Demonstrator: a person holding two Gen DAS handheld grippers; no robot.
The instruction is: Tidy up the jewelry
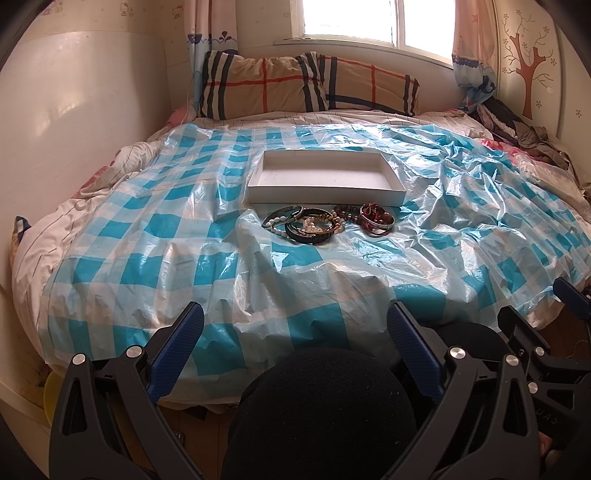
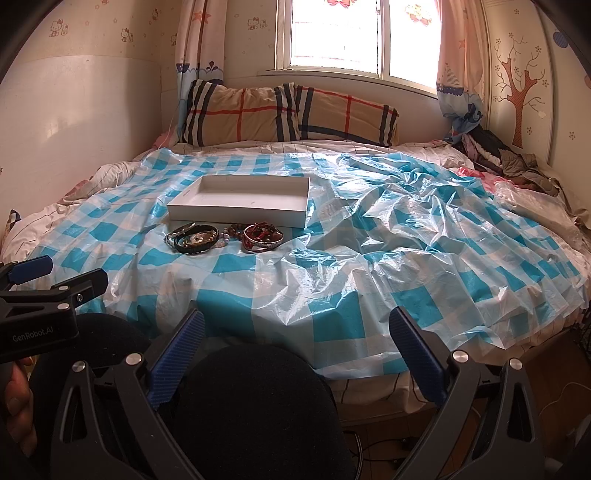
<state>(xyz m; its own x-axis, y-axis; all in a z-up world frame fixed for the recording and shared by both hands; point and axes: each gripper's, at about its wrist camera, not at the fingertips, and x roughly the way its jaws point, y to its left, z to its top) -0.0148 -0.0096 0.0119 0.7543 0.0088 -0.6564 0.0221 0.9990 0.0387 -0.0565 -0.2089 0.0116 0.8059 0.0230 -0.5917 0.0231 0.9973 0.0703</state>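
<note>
bracelets point(image 1: 327, 222) heaped on the bed's checked plastic sheet point(image 1: 147, 236), just before the empty white box point(image 1: 325, 177), likely staged for sorting. left tool point(image 1: 295, 332) and right tool point(image 2: 295, 332) both spread wide, holding nothing. only the right view catches a hand point(image 2: 14, 406).

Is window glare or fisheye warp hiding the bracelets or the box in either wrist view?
Left wrist view: window blown out, but bracelets and white box stay sharp and evenly lit; plastic sheet shows glare streaks. Right wrist view: the same, bracelets clear near centre, box readable, edges strongly bowed and vignetted.
</note>
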